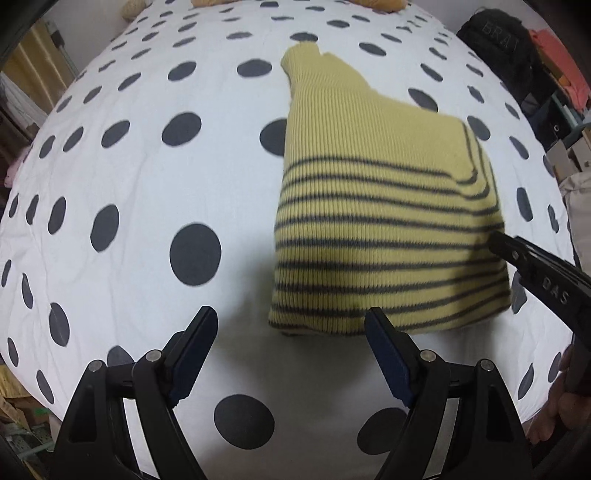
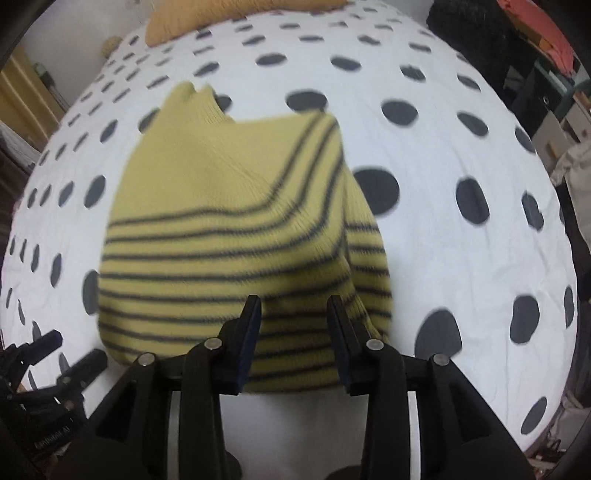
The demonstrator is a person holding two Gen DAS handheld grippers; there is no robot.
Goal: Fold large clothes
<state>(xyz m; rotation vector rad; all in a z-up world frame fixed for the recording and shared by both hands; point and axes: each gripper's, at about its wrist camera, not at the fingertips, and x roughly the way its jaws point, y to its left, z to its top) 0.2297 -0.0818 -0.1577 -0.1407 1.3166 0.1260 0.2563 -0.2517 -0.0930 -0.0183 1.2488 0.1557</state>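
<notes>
A yellow knit sweater with dark stripes (image 1: 373,206) lies folded lengthwise on the white polka-dot bed cover (image 1: 147,184), collar end far away. My left gripper (image 1: 291,321) is open and empty, hovering just before the sweater's near hem, to its left. My right gripper (image 2: 293,306) is open, its jaws over the sweater's (image 2: 229,236) near right part, holding nothing that I can see. The right gripper also shows in the left wrist view (image 1: 517,251) at the sweater's right edge. The left gripper shows at the lower left of the right wrist view (image 2: 70,362).
An orange-yellow knit garment (image 2: 221,18) lies at the far end of the bed. A black bag (image 1: 502,48) and orange cloth (image 1: 557,66) sit on shelves beyond the right bed edge. A yellow curtain (image 1: 33,70) hangs at the left.
</notes>
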